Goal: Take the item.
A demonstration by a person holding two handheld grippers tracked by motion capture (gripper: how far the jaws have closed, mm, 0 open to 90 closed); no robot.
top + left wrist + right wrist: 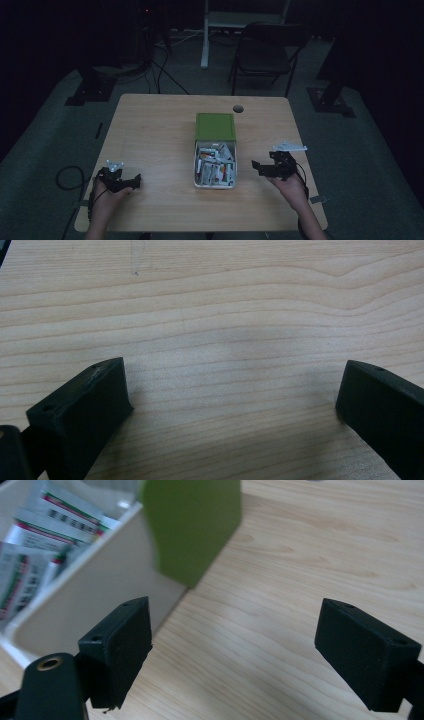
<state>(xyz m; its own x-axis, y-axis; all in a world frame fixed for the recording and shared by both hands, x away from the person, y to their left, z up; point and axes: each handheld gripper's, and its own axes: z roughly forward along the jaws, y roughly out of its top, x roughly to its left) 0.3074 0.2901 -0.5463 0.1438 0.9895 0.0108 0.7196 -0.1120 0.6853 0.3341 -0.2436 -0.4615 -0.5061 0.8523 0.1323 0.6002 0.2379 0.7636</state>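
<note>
A white box with a green lid slid half back lies in the middle of the wooden table; several small printed sachets fill its open part. My left gripper rests near the front left edge, open, with bare wood between its jaws. My right gripper hovers just right of the box, open and empty. In the right gripper view the box's white wall, the sachets and the green lid lie just beyond the gripper.
A round cable hole sits at the table's far edge. Behind the table stand a dark folding chair and a white stand leg. Cables run over the floor at left.
</note>
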